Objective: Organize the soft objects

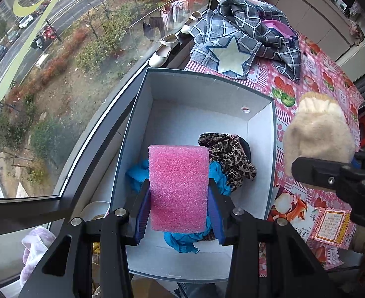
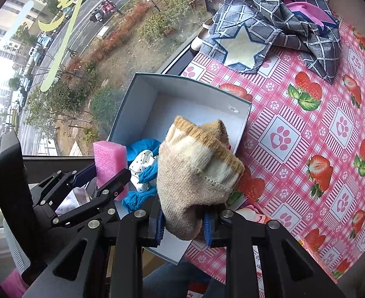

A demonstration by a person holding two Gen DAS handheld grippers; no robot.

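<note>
My left gripper (image 1: 178, 208) is shut on a pink sponge block (image 1: 178, 186) and holds it upright over the open grey box (image 1: 207, 84). In the box lie a blue cloth (image 1: 137, 173) and a leopard-print cloth (image 1: 229, 156). My right gripper (image 2: 182, 226) is shut on a beige knitted glove (image 2: 195, 173), held above the box's near right corner (image 2: 244, 114). The left gripper (image 2: 108, 173) with the sponge (image 2: 109, 164) shows in the right wrist view, and the glove (image 1: 316, 134) shows in the left wrist view. A white dotted cloth (image 2: 142, 166) also lies in the box.
A grey checked cloth with a star patch (image 1: 244, 42) lies at the far end of the pink strawberry tablecloth (image 2: 319, 136). The box stands at the table's left edge by a large window (image 1: 58, 74). White shoes (image 1: 164, 49) rest on the sill. A printed card (image 1: 329, 226) lies near the right.
</note>
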